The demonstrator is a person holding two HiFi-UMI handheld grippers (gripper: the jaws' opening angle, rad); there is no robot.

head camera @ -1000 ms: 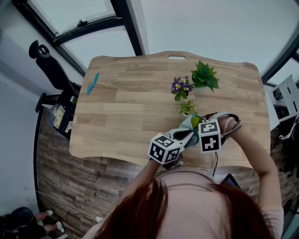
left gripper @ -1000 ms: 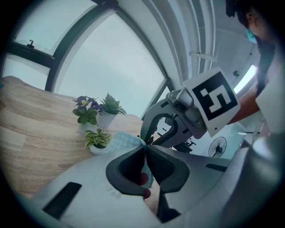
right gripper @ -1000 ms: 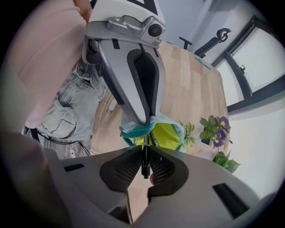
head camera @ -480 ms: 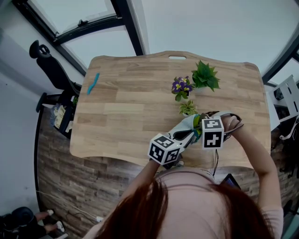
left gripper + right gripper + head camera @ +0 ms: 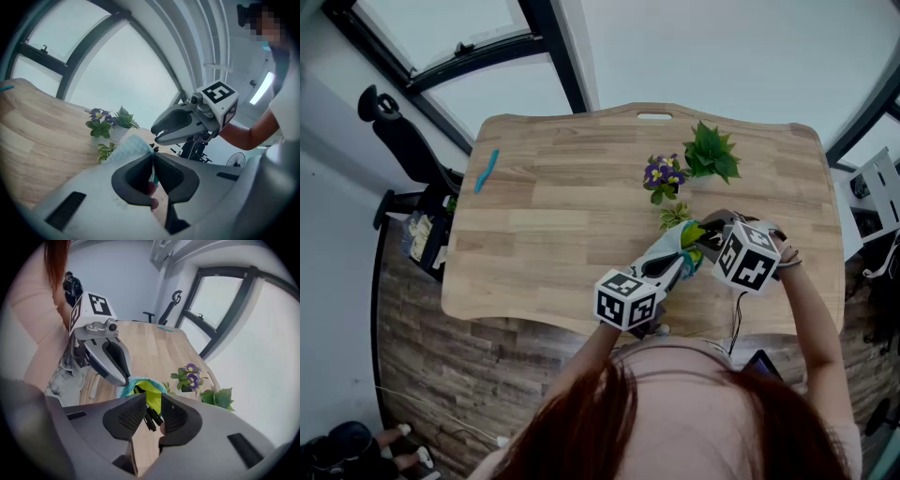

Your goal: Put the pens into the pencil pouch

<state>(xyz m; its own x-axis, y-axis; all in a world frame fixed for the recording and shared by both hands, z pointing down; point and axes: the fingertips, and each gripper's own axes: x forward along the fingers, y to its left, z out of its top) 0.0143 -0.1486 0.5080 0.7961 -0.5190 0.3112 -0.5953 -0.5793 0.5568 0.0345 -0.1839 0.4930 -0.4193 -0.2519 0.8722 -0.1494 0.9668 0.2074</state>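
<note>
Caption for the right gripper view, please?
The right gripper, jaws just opened with pens between them, over the pencil pouch the left gripper holds.

3 cameras crowd the near right part of the tabletop (image 5: 544,216): 1 overhead, 2 riding the grippers.
The head view looks steeply down past the person's hair (image 5: 609,422), taking in the whole tabletop. The left gripper view sits low by the near edge, facing the far right corner, the right gripper (image 5: 158,133) close ahead. The right gripper view tilts down, facing the left edge, the left gripper (image 5: 125,380) close ahead. All 3 share the purple-flowered plant (image 5: 663,174) and pencil pouch (image 5: 667,253).
</note>
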